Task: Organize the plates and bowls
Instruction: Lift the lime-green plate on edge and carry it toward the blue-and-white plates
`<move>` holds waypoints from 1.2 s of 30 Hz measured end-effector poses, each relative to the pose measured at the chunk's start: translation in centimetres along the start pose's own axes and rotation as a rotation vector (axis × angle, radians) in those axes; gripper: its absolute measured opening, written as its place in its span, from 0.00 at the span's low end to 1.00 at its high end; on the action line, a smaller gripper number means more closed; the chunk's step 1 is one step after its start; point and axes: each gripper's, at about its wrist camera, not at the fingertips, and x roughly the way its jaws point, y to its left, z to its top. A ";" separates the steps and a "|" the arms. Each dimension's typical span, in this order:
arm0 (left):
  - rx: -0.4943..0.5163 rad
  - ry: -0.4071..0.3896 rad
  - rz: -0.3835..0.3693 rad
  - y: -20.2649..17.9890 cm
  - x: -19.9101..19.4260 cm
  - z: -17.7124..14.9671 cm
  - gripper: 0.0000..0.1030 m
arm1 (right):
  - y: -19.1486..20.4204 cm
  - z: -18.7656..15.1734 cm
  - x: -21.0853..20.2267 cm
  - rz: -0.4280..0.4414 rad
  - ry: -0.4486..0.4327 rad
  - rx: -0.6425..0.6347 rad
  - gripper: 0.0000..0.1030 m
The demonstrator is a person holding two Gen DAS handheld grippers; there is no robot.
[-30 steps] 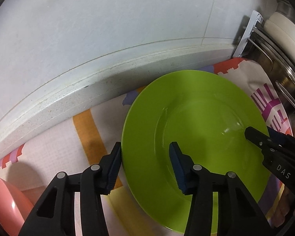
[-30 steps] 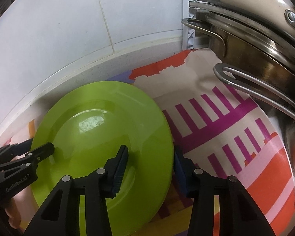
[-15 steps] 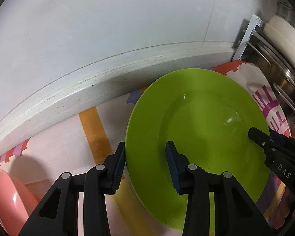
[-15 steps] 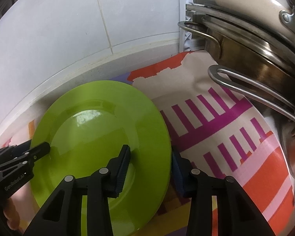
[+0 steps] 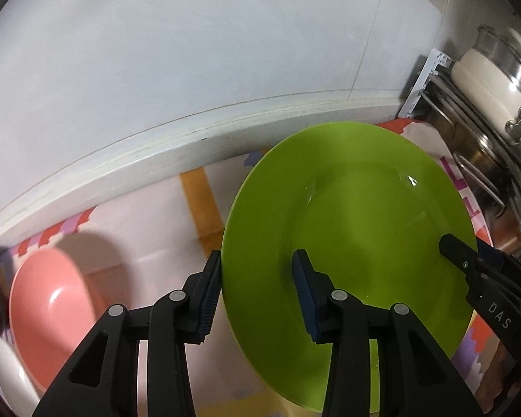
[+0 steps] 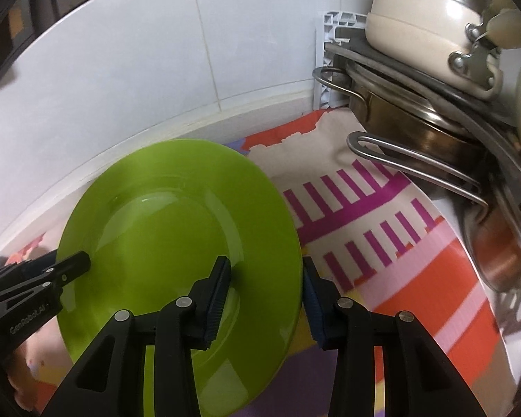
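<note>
We have the green plate gripped from both sides, one rim in each pair of tongs. Our left tongs straddle the plate's left rim: the outer pad lies against the underside at the edge and the inner pad sits on the upper face, so they are clamped on the plate. Our right tongs do the same on the opposite rim, inner pad on the glossy face, outer pad tucked under the edge, clamped on the plate as well. Each pair shows in the other's camera as a black tip reaching onto the far side of the plate.

The plate hangs between us, tilted, above the patterned cloth that covers the surface, with its far edge near the pale ledge at the foot of the tiled wall. We cannot tell whether its lower edge touches the cloth.

To the left of the plate, well apart from it, a pink bowl rests on the cloth, and a white rounded thing sits at the frame's edge beside it. To the right, stacked steel pots with wire handles stand against a white rack, and a cream pot sits on top of them
</note>
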 end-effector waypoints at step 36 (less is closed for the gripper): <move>-0.216 -0.160 0.083 9.4 -19.0 -13.6 0.38 | 8.2 -10.2 -16.4 0.096 -0.131 -0.156 0.40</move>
